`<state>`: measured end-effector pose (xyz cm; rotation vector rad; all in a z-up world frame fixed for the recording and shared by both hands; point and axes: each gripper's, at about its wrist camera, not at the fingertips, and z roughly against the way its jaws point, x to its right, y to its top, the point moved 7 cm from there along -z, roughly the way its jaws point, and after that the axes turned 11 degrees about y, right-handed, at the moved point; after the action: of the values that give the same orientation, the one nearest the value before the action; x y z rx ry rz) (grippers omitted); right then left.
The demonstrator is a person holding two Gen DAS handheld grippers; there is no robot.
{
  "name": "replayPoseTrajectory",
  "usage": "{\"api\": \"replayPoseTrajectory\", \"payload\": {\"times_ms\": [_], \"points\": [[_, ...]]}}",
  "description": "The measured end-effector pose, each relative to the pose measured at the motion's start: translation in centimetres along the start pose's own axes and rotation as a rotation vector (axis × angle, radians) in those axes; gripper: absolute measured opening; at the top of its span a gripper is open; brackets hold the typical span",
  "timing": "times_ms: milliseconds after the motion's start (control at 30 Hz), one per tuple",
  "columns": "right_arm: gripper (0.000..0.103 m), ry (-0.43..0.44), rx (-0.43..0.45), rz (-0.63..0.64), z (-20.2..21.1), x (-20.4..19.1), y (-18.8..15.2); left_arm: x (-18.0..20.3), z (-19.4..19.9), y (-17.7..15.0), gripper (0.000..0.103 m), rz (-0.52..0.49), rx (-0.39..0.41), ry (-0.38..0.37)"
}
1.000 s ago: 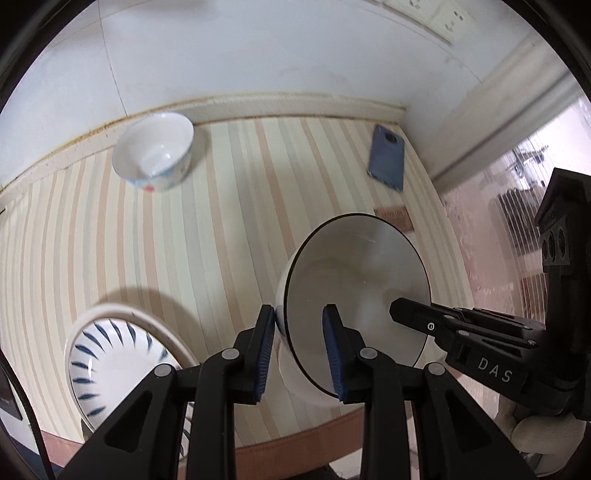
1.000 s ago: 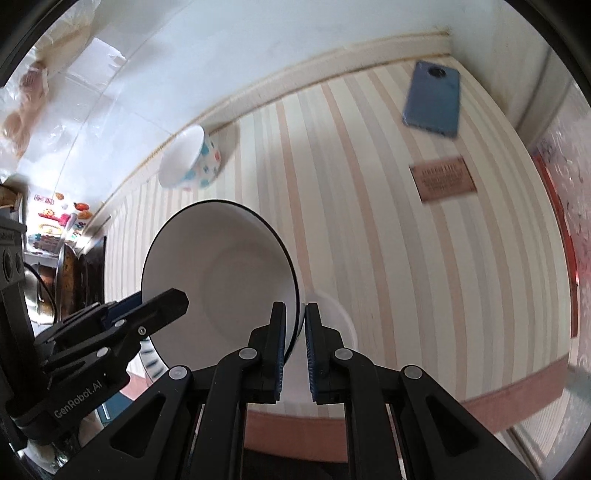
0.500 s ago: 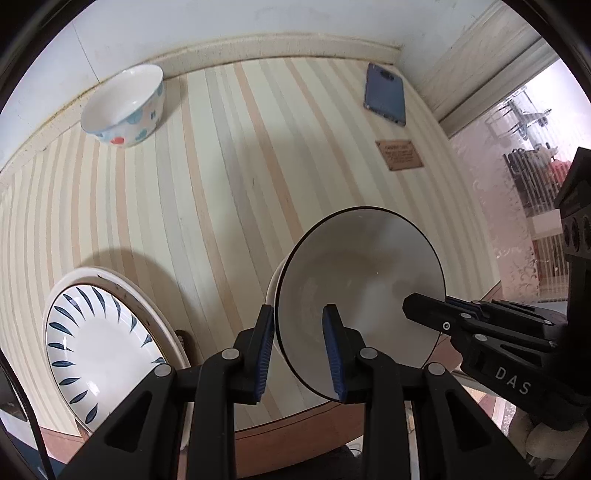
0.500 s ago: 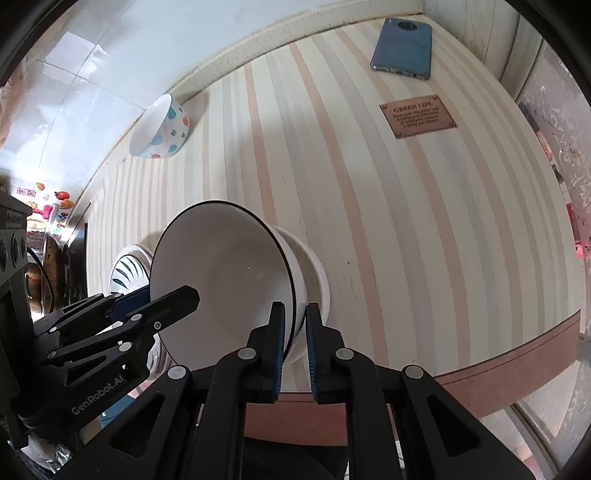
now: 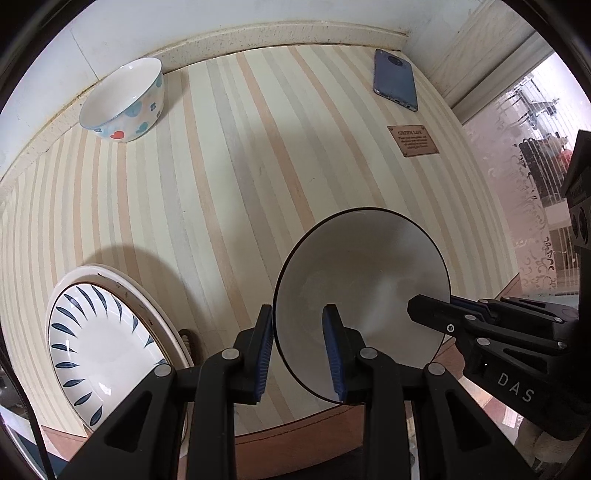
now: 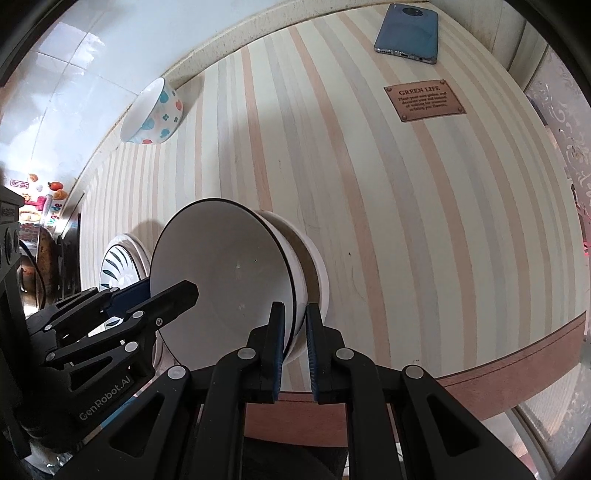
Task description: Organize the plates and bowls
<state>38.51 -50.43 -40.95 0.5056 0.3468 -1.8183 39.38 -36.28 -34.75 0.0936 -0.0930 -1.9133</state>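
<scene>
I have a white bowl (image 5: 369, 273) with a thin black rim held between both tongs near the front edge of the striped desk (image 5: 229, 177). In the right wrist view it is tilted, its mouth turned toward the left, and it appears to sit in a second white bowl (image 6: 314, 269) behind it; I cannot tell whether either touches the desk. My left tongs (image 5: 298, 349) stand apart, straddling the near-left rim, one blue pad inside and one outside; I cannot tell if the pads touch it. My right tongs (image 6: 294, 343) are pinched on the rim at the opposite side, pads close on either face.

To the left lies a white plate (image 5: 96, 343) with dark blue leaf strokes, resting on a larger cream plate (image 5: 122, 280). A white bowl with blue and red dots (image 5: 125, 99) stands at the far-left edge by the wall. A blue phone (image 6: 408, 33) lies face down at the far right.

A brown label (image 6: 424, 99) on the desk reads "GREEN LIFE"; the smaller lines below are too fine to read. The left tongs' body carries "GenRobot.AI", the right "DAS".
</scene>
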Motion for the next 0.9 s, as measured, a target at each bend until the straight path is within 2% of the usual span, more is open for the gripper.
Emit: {"api": "replayPoseTrajectory", "payload": {"times_ms": [467,700,800,900], "points": [[0.017,0.004,-0.028,-0.014,0.0,0.4,0.3,0.0,-0.3,0.0,0.024,-0.003,-0.002,0.013],[0.017,0.028,-0.020,-0.014,1.5,0.3,0.6,-0.2,0.2,0.1,0.024,-0.003,-0.002,0.000],[0.017,0.031,0.007,-0.020,3.1,0.1,1.5,-1.3,1.4,0.5,0.024,0.027,0.009,-0.025],[0.019,0.054,0.028,-0.015,4.3,-1.0,3.0,-3.8,3.5,2.1,0.025,0.096,0.052,-0.050]]}}
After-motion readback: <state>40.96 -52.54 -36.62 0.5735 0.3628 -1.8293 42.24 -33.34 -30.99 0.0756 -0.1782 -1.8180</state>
